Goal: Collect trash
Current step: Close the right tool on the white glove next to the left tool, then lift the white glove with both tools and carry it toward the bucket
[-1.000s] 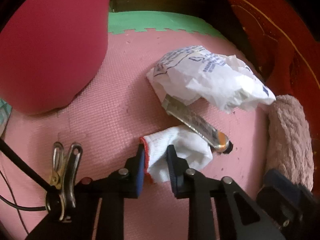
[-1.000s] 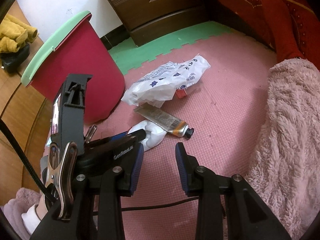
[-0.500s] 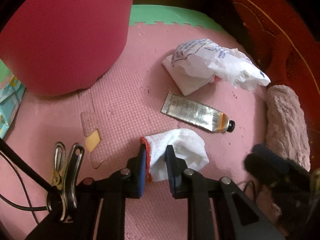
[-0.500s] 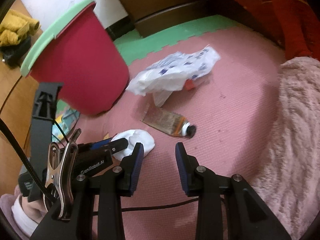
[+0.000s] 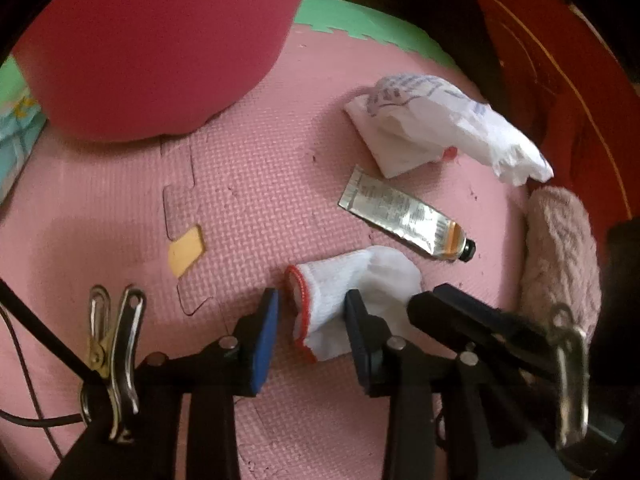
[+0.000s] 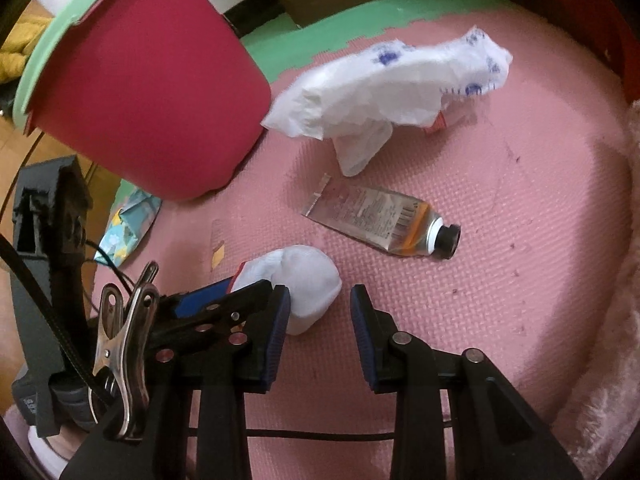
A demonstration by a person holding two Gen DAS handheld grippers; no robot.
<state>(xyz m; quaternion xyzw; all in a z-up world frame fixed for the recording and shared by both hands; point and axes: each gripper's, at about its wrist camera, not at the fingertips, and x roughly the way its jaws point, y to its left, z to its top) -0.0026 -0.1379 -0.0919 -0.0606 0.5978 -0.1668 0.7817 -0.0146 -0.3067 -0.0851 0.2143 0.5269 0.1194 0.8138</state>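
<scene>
Left gripper: the left gripper (image 5: 312, 312) is low over the pink foam floor mat (image 5: 248, 184), jaws spread, with the cuff end of the small white knitted sock with a red-trimmed cuff (image 5: 352, 292) lying between them; neither pad visibly presses the cloth.
Right gripper: the right gripper (image 6: 320, 312) has its jaws spread and holds nothing; in its own view the sock (image 6: 304, 280) sits at about 11 o'clock from its tips.
Trash on the floor: the flattened silver metal cream tube with an orange band and black cap (image 6: 384, 220) lies at 1 o'clock from the sock, close but apart. The crumpled white plastic bag with blue print (image 6: 392, 84) is further out at 12 o'clock, its lower flap near the tube's crimped end, with a small red scrap (image 6: 440, 120) peeping from under it.
Bin: the red plastic bucket with a pale green rim (image 6: 152, 80) stands at 10 o'clock in the right wrist view, well apart from the sock.
Step, as I judge it: closing on the sock for transfer to the bucket.
Risk, thin grip: if the jaws pinch only the loose cuff, the soft cloth may slip out on the lift.
Risk, crowding: the two grippers are nearly touching beside the sock; a sideways move could knock them together.
Risk, snagging: a cable (image 6: 320, 436) trails under the right gripper and might catch.
Risk, mat: an interlocking mat tab at 9 o'clock of the sock shows an orange gap (image 5: 186, 250); a low gripper could catch it.
</scene>
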